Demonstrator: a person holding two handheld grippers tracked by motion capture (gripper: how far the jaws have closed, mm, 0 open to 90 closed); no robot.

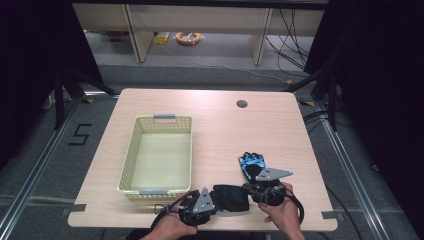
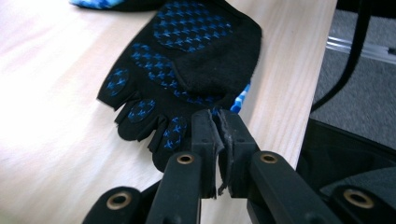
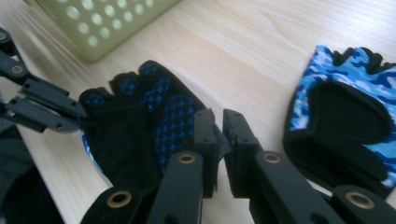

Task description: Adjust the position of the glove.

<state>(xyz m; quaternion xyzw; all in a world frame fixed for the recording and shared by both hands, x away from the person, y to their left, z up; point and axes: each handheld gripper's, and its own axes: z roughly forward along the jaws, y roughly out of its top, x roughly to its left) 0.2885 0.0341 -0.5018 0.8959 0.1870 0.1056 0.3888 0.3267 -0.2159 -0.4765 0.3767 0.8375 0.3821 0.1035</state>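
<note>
Black glove (image 1: 230, 198) palm up at the near edge of the table (image 1: 215, 115), between the two grippers, long axis running left to right. Left gripper (image 1: 199, 206) at its left end, right gripper (image 1: 260, 189) at its right end, both touching it or nearly so; left slightly nearer to the basket (image 1: 159, 152), which sits just left and beyond.

Left gripper view: jaws nearly together at the glove's (image 2: 182, 70) near edge, seemingly pinching the fabric by the blue trim. Right gripper view: jaws with only a thin gap, tips at the glove's (image 3: 140, 126) cuff side; whether fabric sits between them, cannot tell.

Second glove (image 1: 251, 164), blue camouflage, lying just beyond the right gripper, clear of both.

Both hands low, forearms entering from the near side, grippers angled inward toward each other. Likely move, as a judgement: lifting the black glove leftward and away into the basket.
</note>
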